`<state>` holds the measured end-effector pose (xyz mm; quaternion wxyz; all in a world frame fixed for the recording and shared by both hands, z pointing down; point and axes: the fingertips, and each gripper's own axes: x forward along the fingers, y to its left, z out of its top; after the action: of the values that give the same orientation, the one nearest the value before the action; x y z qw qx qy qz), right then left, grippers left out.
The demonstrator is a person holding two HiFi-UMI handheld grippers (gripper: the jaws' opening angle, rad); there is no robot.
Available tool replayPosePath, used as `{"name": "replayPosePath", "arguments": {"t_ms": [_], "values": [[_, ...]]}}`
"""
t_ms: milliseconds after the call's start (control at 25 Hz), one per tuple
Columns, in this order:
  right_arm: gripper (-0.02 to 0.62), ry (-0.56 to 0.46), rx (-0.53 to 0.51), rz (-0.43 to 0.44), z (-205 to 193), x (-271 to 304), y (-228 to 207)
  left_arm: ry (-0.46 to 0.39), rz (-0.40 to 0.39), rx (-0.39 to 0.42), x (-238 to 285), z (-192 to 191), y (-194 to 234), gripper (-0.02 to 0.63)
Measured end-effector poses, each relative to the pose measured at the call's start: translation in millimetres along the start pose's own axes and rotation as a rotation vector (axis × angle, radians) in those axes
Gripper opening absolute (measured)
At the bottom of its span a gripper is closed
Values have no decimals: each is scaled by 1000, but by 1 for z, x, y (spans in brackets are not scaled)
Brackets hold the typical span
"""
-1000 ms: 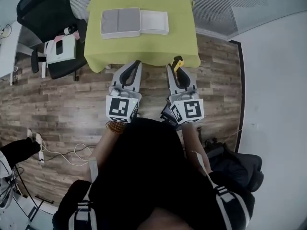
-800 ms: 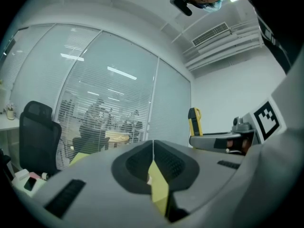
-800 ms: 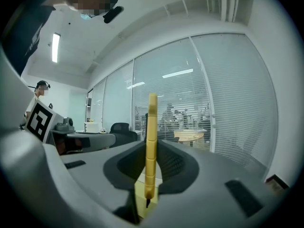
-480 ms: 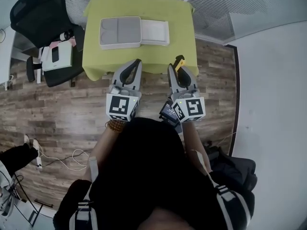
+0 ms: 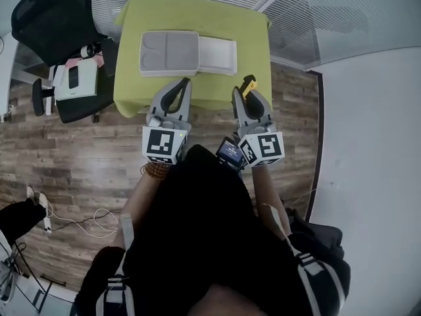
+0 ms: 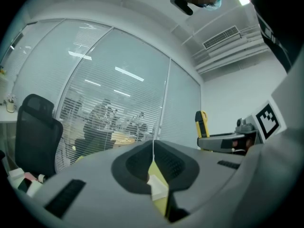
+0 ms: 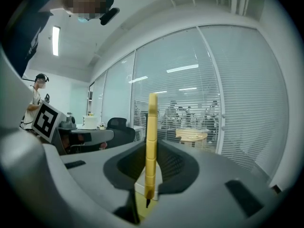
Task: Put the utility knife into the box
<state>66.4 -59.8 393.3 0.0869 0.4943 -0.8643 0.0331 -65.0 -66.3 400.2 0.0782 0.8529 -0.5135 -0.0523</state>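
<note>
Yellow utility knife [image 7: 151, 127] sits in right claw [image 5: 243, 96], whose cube [image 5: 263, 149] bears square markers.

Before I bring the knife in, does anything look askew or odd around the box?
Nothing stands out. The pale grey open box lies flat on the lime-green tablecloth, a white shallow tray right beside it. The yellow utility knife stands upright, clamped in the right gripper; the left gripper is shut and empty.
</note>
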Motion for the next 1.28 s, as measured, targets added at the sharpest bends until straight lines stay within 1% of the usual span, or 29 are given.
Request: {"name": "replayPosePath", "arguments": {"t_ms": [120,280,600,840,1000,1280], "values": [[54,9,-8,1,-4,9,-2,13,22,-5,2,-6,16,18],[55,18,-13,14,-3,15,-9,25,30,4,2,-7,20,18],[57,55,35,57,-5,46,-45,32,55,14,23,-3,31,18],[57,69,34,102,-8,68,-61,53,48,55,43,2,36,18],[57,80,44,150,-10,84,-75,53,55,61,63,5,40,18],[57,105,28,222,-18,102,-83,78,70,72,77,-2,35,18]]}}
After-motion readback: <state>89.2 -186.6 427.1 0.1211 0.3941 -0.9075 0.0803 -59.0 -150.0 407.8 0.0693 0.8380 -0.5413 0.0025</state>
